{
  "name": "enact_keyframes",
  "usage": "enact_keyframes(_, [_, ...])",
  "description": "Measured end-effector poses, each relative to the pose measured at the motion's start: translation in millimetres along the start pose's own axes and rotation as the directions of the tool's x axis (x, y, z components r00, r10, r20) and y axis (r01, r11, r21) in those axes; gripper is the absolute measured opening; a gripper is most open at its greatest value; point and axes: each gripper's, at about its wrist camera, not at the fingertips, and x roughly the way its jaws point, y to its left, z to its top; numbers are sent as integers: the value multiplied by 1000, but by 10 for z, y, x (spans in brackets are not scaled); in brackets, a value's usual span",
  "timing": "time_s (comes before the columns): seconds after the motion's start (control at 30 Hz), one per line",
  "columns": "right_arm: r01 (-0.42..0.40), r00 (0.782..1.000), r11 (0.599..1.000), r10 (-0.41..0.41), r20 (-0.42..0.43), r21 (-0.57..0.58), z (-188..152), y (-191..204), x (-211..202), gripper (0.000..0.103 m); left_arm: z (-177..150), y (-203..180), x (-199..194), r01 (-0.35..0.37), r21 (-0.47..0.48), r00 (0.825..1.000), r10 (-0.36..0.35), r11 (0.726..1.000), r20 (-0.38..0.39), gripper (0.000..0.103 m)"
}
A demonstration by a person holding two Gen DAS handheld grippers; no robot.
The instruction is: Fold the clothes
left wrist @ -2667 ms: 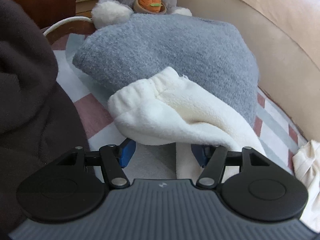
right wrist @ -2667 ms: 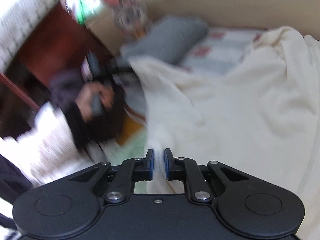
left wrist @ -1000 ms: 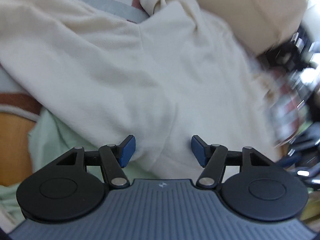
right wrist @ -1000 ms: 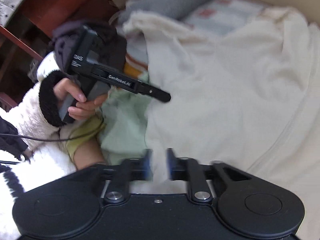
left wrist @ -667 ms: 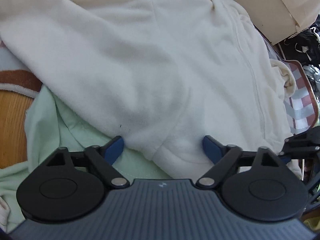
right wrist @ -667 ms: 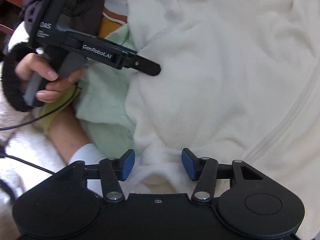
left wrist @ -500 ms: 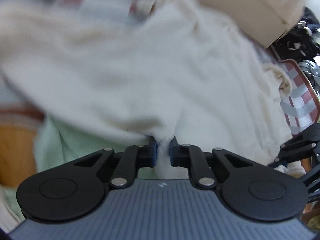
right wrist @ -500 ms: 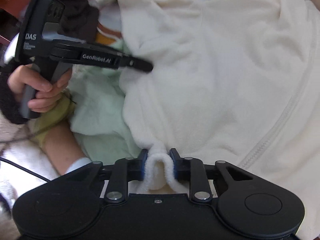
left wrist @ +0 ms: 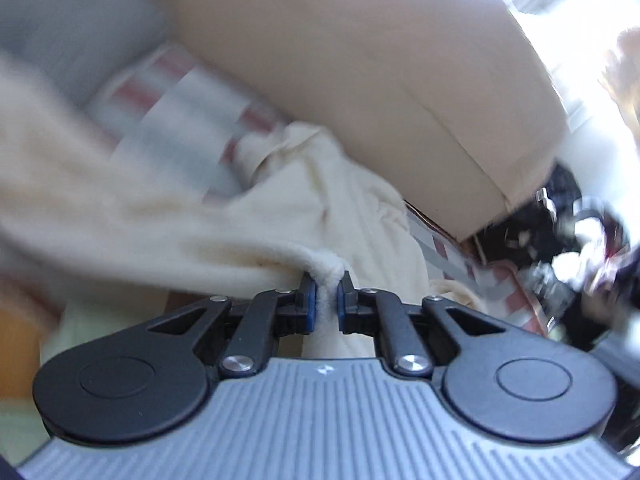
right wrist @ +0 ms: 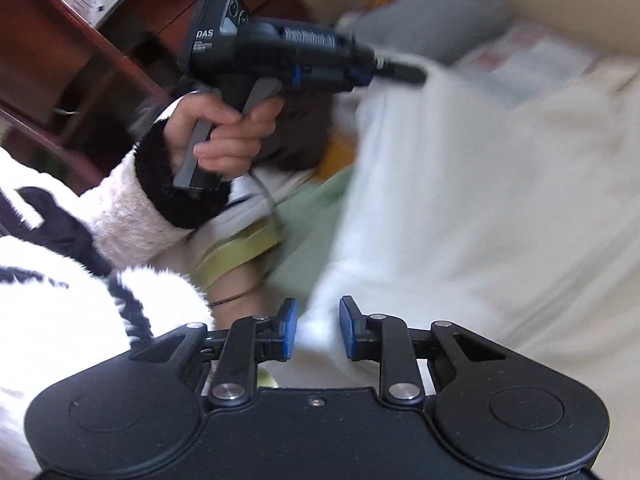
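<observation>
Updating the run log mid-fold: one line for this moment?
left gripper: shut on cream fleece garment | right gripper: shut on garment edge | frames blurred

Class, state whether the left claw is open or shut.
Shut: the left claw pinches a fold of the cream fleece garment between its blue pads.

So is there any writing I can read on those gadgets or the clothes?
"DAS": white letters on the back of the black handheld left claw, seen from the right wrist.
Two tiny white lines under "DAS": too small to read.
Lettering along that claw's barrel: too blurred to read.
Cream fleece garment: no text visible.
</observation>
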Motion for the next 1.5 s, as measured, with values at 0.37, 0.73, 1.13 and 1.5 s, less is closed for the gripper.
enact_keyframes(0.37, [-9, 999, 996, 5, 42, 93, 442, -195, 358, 40, -390, 377, -132, -213, -54, 969, 204, 975, -138, 9])
enact_keyframes(0.73, [261, 955, 934, -288, -78, -244, 326, 96, 508, 51, -102, 487, 182, -260, -46, 957, 251, 965, -146, 9])
enact_keyframes(1.13, [350, 917, 860, -395, -49, -372, 141, 48, 413, 10, -14, 390, 185, -264, -73, 959, 254, 962, -124, 9])
enact_keyframes(1.5, [399, 888, 799, -459, -28, -450, 87, -81, 636, 41, 41, 171, 256, -296, -27, 951, 292, 955, -98, 9])
